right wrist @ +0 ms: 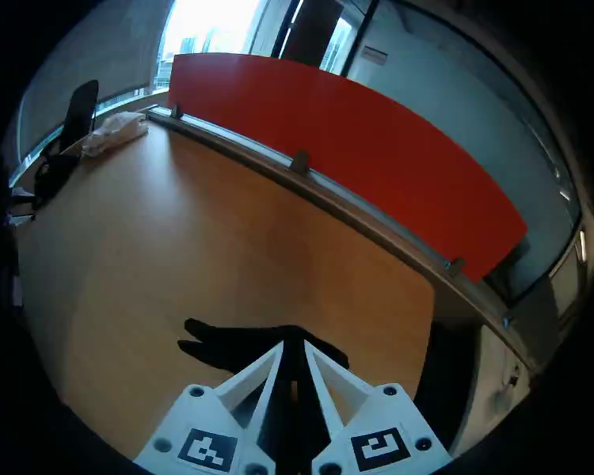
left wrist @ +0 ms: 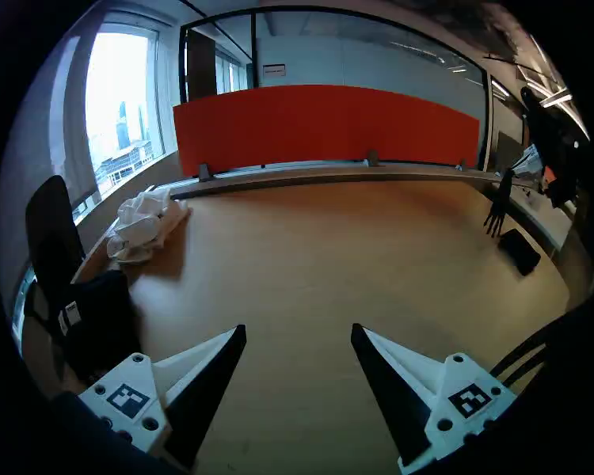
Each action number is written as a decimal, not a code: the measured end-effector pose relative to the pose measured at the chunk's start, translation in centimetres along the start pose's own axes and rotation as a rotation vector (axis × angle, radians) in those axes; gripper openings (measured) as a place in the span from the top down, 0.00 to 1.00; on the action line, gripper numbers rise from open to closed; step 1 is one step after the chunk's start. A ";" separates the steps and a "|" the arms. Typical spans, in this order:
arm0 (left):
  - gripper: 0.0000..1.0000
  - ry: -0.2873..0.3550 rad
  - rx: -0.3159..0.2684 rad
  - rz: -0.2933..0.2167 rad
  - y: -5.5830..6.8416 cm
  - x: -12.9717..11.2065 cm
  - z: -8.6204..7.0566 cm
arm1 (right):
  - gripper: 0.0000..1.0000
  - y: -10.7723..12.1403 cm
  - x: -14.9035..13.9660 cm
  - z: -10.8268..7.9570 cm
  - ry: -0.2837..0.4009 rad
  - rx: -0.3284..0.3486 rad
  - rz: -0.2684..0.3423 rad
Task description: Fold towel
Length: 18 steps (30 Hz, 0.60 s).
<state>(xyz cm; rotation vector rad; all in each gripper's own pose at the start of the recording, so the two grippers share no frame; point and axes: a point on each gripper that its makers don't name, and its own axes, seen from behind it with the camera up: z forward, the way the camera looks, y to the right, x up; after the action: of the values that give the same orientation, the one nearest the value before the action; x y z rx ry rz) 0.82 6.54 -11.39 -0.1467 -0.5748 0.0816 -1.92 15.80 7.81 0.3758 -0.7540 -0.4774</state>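
A crumpled white towel lies in a heap at the far left corner of the wooden table. It looks small and distant in the right gripper view, towel. My left gripper hovers over the near part of the table, open, with nothing between its fingers and well short of the towel. My right gripper is at the other end of the table, its fingers drawn together to a narrow slit. Its tips sit over a black glove that lies flat on the wood; I cannot tell whether they touch it.
A red divider panel runs along the table's far edge. A black office chair stands at the left by the window. The black glove and a small black object lie near the right end.
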 end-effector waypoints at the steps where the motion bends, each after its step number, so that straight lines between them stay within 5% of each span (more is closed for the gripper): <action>1: 0.01 0.000 0.000 0.000 0.0 0.0 0.0 | 0.97 0.1 -0.2 0.0 -0.003 -0.002 0.001; 18: 0.02 0.006 -0.014 0.008 0.4 0.3 0.0 | 0.97 0.7 -3.6 -1.6 -0.047 -0.026 0.033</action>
<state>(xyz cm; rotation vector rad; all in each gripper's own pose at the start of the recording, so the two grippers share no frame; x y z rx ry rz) 1.06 6.98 -11.26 -0.1627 -0.5694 0.0846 -2.85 18.59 5.07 0.3288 -0.7976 -0.4656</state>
